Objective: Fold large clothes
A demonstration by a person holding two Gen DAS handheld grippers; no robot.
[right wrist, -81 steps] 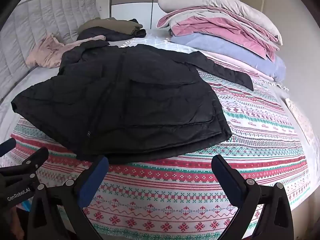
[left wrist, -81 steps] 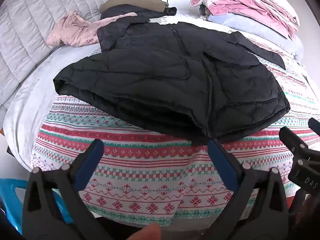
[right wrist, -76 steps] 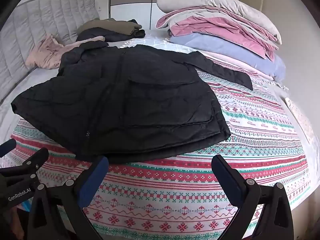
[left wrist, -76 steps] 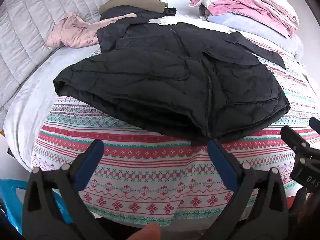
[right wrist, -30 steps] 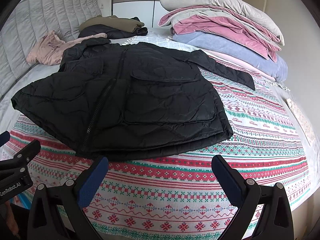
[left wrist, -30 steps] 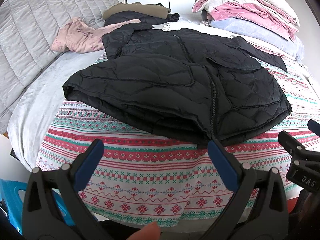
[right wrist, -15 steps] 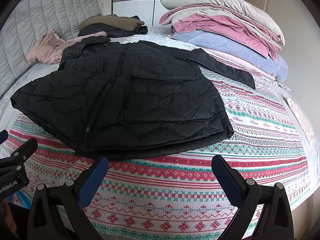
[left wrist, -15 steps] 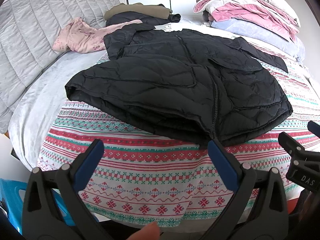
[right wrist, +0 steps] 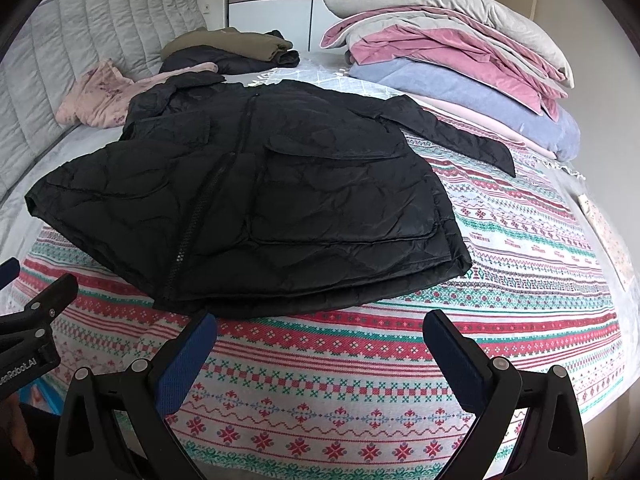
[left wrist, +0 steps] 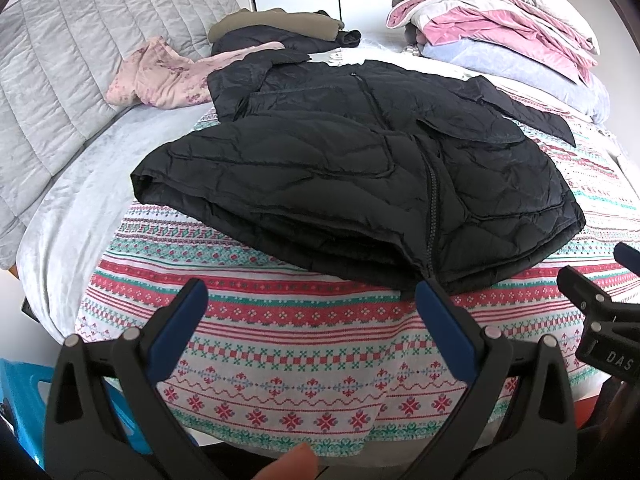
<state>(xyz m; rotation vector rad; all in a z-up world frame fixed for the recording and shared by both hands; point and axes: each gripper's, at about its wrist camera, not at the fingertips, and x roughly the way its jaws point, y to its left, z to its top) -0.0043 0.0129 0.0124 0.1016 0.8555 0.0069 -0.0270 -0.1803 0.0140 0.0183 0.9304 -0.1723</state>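
A large black quilted jacket (left wrist: 352,168) (right wrist: 280,196) lies zipped and front-up on the patterned bedspread, hem toward me and collar toward the headboard. One sleeve (right wrist: 460,136) stretches out to the right; the left side is tucked in. My left gripper (left wrist: 310,292) hovers open just short of the hem, its right finger near the zip's lower end. My right gripper (right wrist: 320,324) is also open, held over the bedspread in front of the hem's right half. Neither holds anything.
A red, green and white bedspread (right wrist: 400,380) covers the bed's near part. A pink garment (left wrist: 160,72) and folded dark and olive clothes (left wrist: 280,26) lie near the grey headboard (left wrist: 60,64). Stacked pillows and quilts (right wrist: 460,48) fill the far right. A blue item (left wrist: 20,400) sits low left.
Both grippers have shifted slightly, raising the view of the jacket. The jacket itself has not moved, and both grippers stay open.
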